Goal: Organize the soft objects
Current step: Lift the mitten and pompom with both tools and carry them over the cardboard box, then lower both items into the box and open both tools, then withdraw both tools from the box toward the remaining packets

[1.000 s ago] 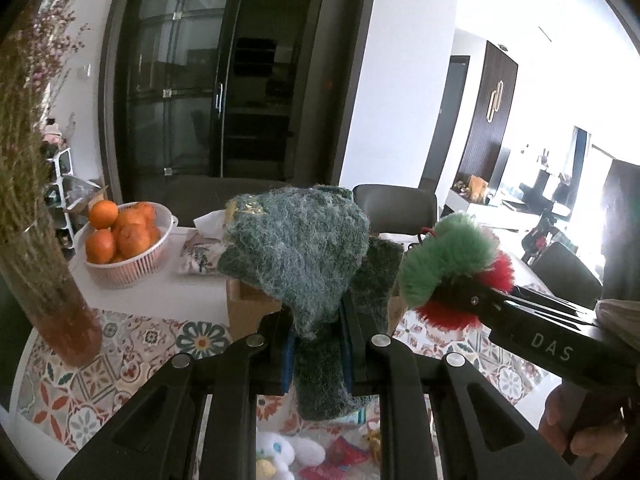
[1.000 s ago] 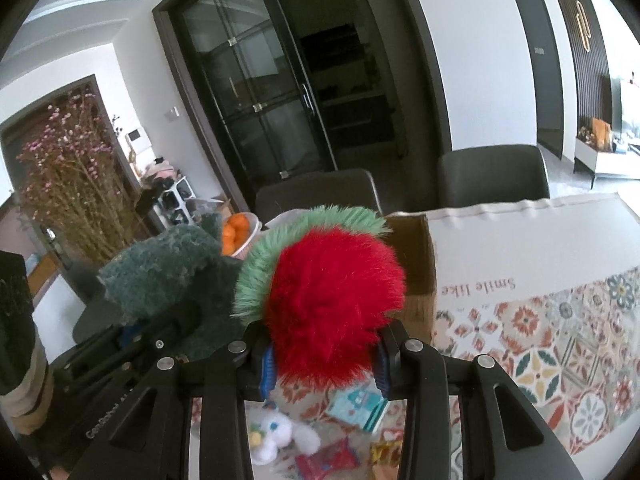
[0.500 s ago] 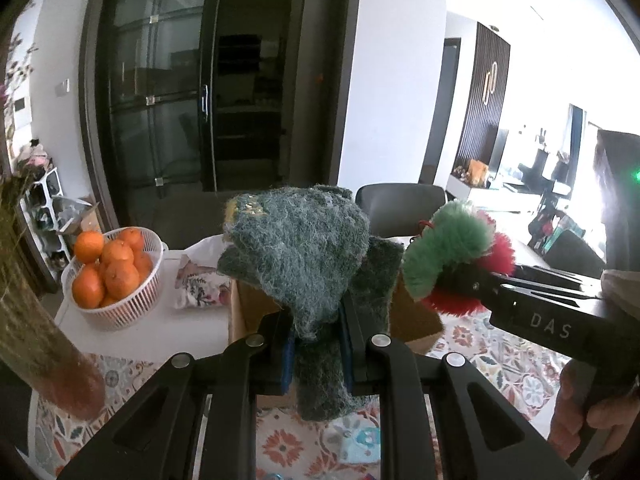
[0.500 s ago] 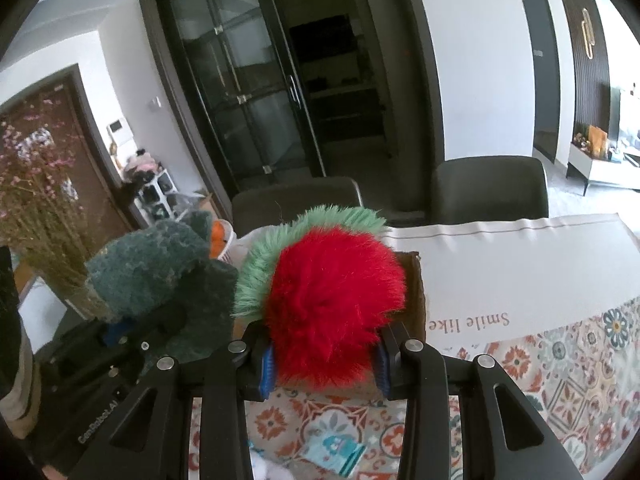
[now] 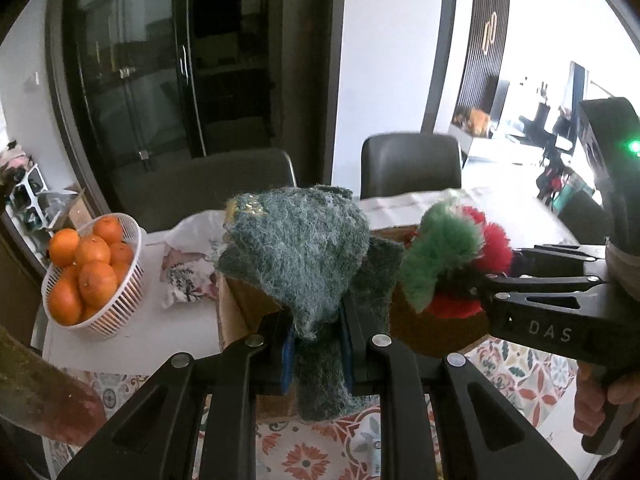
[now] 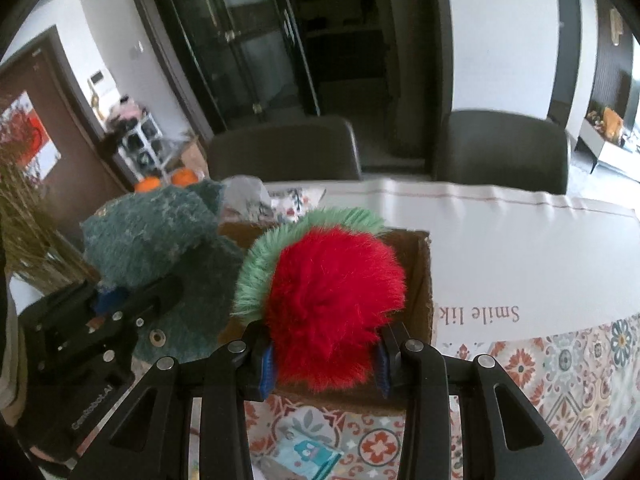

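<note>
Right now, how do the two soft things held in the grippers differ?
The green knitted piece is flat, dull, coarse cloth, folded and drooping between the left gripper fingers. The red and green pompom is round, bright and long-haired, filling the right gripper. Both are clamped above the cardboard box.

Daylight floods in from the right of both frames, blown out white at upper right in the left wrist view. Fisheye bending curves edges; corners vignette black; slight motion blur.

1. Right claw clamped on red-and-green pompom, above open cardboard box.
2. Left claw grips fuzzy green plush just beside it.
3. Patterned worktop below.
</note>
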Available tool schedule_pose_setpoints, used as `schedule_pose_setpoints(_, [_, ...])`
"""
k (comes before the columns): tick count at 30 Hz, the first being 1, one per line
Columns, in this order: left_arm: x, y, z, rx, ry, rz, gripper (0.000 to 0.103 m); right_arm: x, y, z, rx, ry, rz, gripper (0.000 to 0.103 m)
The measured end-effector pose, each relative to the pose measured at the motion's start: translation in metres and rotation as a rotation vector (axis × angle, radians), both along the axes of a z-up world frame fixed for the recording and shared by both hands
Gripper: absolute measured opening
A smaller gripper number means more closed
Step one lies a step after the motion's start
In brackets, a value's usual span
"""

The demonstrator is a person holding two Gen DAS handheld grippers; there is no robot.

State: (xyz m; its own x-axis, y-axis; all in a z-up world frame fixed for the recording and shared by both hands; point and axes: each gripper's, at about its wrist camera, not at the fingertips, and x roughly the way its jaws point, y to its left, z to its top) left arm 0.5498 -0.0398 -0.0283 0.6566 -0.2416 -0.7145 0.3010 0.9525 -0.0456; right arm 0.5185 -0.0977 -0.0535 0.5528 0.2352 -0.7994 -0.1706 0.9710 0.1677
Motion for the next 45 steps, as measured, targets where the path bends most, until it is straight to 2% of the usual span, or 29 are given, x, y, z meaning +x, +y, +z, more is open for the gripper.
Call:
schedule_pose_setpoints(9, [0.034, -0.009, -0.034, 0.042, 0.155, -0.029, 0.021, 0.041, -0.002, -0.042, -0.022, 0.179, 0.023, 0.039])
schedule_pose_setpoints(15, [0.039, -0.018, -0.056, 0.104, 0.222, -0.06, 0.026, 0.053, 0.0, -0.06, -0.062, 0.237, 0.034, 0.042])
schedule_pose_setpoints(18, [0.039, -0.02, -0.061, 0.102, 0.248, -0.069, 0.037, 0.057, 0.0, -0.067, -0.067, 0.251, 0.037, 0.045])
schedule_pose_setpoints(20, [0.038, -0.021, -0.062, 0.105, 0.247, -0.06, 0.054, 0.061, 0.002, -0.071, -0.06, 0.271, 0.04, 0.059])
schedule_pose_setpoints(21, [0.036, -0.021, -0.06, 0.108, 0.241, -0.051, 0.058, 0.061, 0.002, -0.071, -0.054, 0.278, 0.038, 0.061])
schedule_pose_setpoints(23, [0.035, -0.019, -0.058, 0.111, 0.234, -0.045, 0.064, 0.061, 0.0, -0.071, -0.046, 0.275, 0.027, 0.062])
schedule_pose_setpoints(29, [0.027, -0.015, -0.046, 0.106, 0.235, -0.01, 0.073, 0.054, -0.002, -0.059, -0.046, 0.239, 0.004, 0.062])
schedule_pose_setpoints(39, [-0.009, 0.0, -0.013, 0.111, 0.199, 0.069, 0.079, 0.019, -0.002, -0.018, -0.09, 0.126, -0.036, 0.063])
schedule_pose_setpoints(41, [-0.016, 0.002, -0.008, 0.118, 0.195, 0.088, 0.079, 0.01, -0.002, -0.01, -0.084, 0.107, -0.038, 0.067])
schedule_pose_setpoints(45, [-0.035, 0.008, 0.002, 0.119, 0.178, 0.103, 0.081, -0.008, 0.003, 0.002, -0.08, 0.081, -0.03, 0.067])
